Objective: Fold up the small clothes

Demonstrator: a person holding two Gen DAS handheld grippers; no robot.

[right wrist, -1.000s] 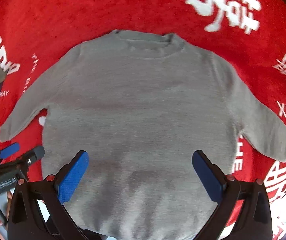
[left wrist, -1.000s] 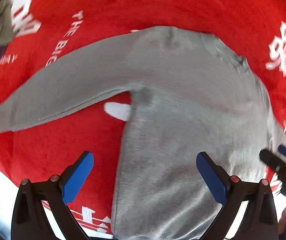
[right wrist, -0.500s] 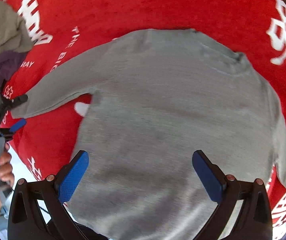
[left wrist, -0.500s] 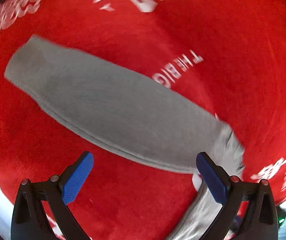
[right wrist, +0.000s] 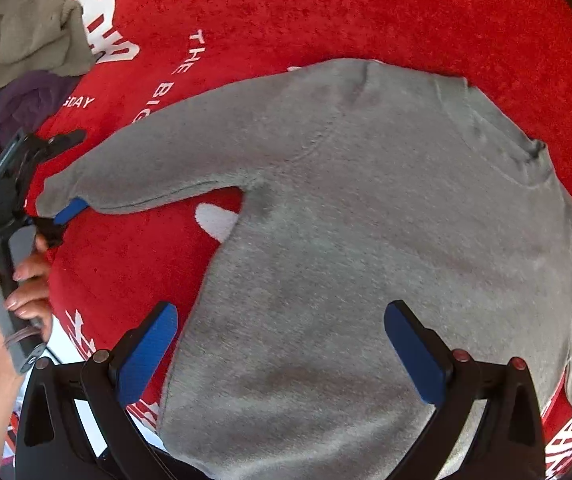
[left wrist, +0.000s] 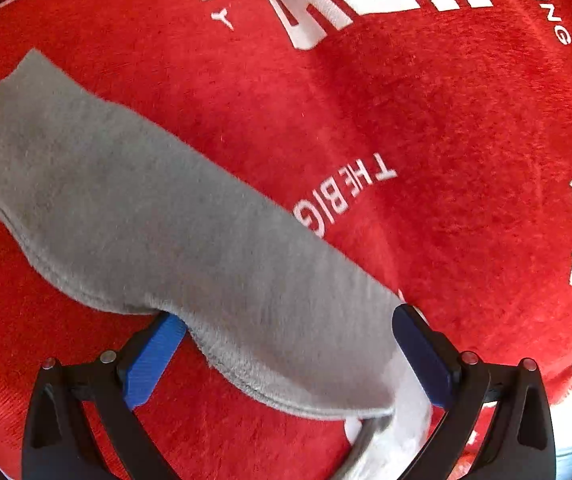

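Left wrist, fingers [left wrist: 154, 356] wide, straddling sweater sleeve [left wrist: 158, 220]

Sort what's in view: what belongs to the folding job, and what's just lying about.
In the job:
- grey sweater
- its sleeve
- left gripper, open around the sleeve
- right gripper, open over the hem

Lying about:
- pile of clothes
- red printed cloth underneath

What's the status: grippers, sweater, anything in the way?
Left gripper open, straddling the sleeve. Right gripper open above the grey sweater, laid flat on the red cloth. Clothes pile off to the side.
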